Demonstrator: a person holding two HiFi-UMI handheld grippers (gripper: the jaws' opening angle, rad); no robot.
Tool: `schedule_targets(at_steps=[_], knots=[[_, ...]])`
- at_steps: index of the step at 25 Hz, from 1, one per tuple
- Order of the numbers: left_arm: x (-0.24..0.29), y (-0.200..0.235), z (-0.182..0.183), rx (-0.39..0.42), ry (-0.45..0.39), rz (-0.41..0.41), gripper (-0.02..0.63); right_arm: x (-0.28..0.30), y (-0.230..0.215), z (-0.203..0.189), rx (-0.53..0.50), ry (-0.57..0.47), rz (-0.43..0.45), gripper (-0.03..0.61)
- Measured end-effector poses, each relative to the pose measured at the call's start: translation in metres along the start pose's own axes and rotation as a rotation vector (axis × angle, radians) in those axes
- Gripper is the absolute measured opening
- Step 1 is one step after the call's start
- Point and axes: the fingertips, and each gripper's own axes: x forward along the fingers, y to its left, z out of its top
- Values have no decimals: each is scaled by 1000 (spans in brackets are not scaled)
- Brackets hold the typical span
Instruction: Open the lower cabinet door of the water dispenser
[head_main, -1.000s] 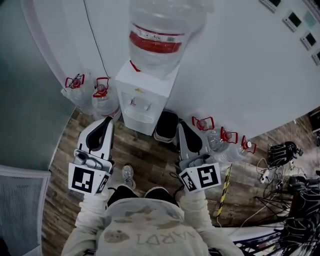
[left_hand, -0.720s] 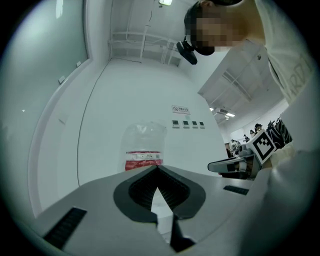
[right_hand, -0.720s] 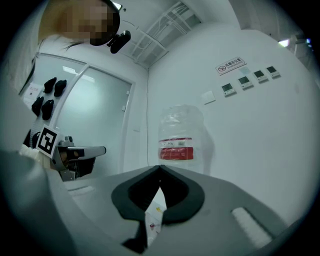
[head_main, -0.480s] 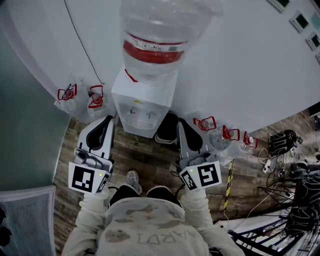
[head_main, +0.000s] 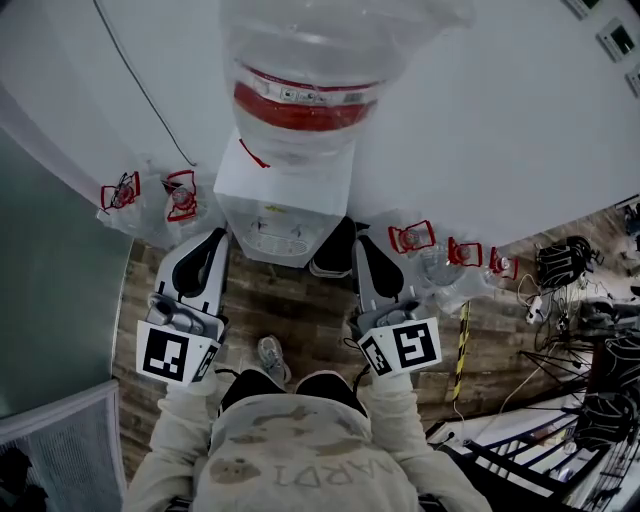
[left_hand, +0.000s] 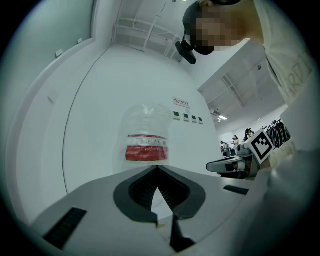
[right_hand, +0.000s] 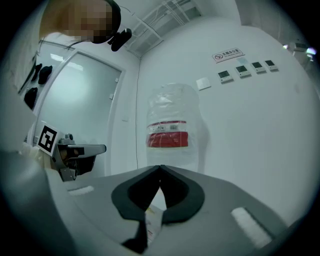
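The white water dispenser (head_main: 262, 176) stands against the curved wall with a big clear bottle (head_main: 300, 70) with a red label on top. I look down on it, so its tap panel (head_main: 268, 238) shows and the lower cabinet door is hidden. My left gripper (head_main: 216, 238) is held just left of the dispenser's front, shut and empty. My right gripper (head_main: 361, 246) is just right of it, also shut and empty. Both point level at the bottle (left_hand: 146, 145) (right_hand: 170, 132), and neither touches the dispenser. The left gripper (left_hand: 157, 168) and right gripper (right_hand: 160, 168) each have their tips together.
Spare water bottles with red handles stand on the floor left (head_main: 181, 195) and right (head_main: 414, 240) of the dispenser. A black bin (head_main: 334, 248) sits against its right side. Cables and gear (head_main: 590, 320) lie at the far right, and a yellow-black striped bar (head_main: 460, 350) lies on the wood floor.
The person has stepped closer to the dispenser. Both grippers have moved forward with them and now flank its front, still shut.
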Motion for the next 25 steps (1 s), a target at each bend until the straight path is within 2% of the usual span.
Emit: schedule_targets(at_steps=[12,25], knots=[[5,5,-49,-48,77,-52,3,10,-2,-51,38,88,-38,9],[-8,-11,-83,-56,101,-54,3,2,2,-109,81,167,-9,9]])
